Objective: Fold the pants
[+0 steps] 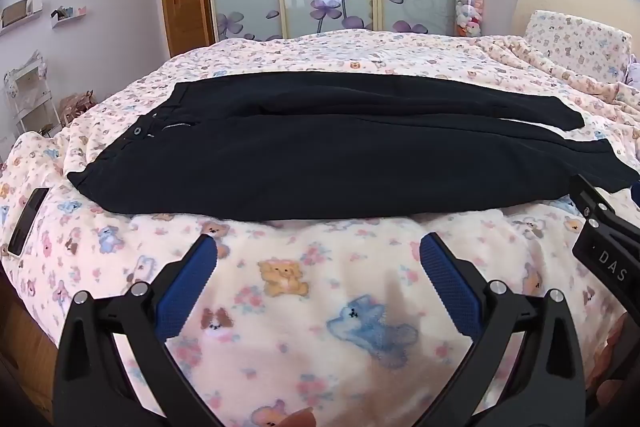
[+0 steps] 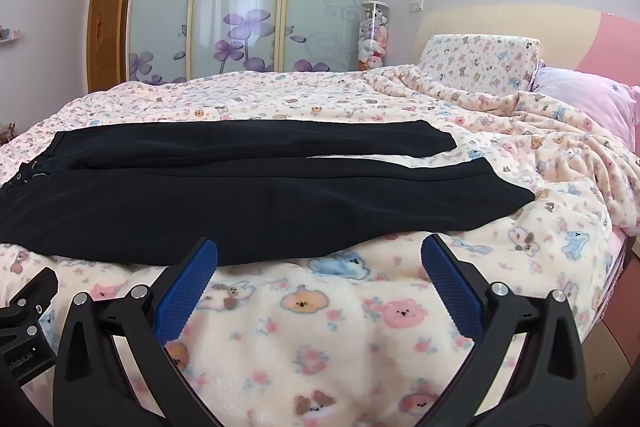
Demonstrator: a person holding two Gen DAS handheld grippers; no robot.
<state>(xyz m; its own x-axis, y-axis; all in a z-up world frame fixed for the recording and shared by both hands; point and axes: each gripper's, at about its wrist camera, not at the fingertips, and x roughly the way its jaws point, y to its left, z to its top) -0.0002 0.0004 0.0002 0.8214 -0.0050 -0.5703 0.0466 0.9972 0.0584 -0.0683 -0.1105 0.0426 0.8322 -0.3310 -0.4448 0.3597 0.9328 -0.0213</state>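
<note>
Black pants (image 1: 320,151) lie flat and spread out across the bed, waistband to the left, two legs running right; they also show in the right wrist view (image 2: 240,195). My left gripper (image 1: 318,251) is open and empty, just in front of the pants' near edge, near the waist half. My right gripper (image 2: 319,253) is open and empty, at the near edge of the near leg, its left fingertip (image 2: 208,251) against the dark cloth edge. The right gripper's body shows in the left wrist view (image 1: 604,227).
The bed carries a pink bear-print blanket (image 1: 320,307). A phone (image 1: 28,223) lies on the blanket at the left edge. Pillows (image 2: 480,63) and bunched blanket (image 2: 560,147) are at the right. A wardrobe (image 2: 248,3) and a plush-toy tube (image 2: 374,35) stand behind.
</note>
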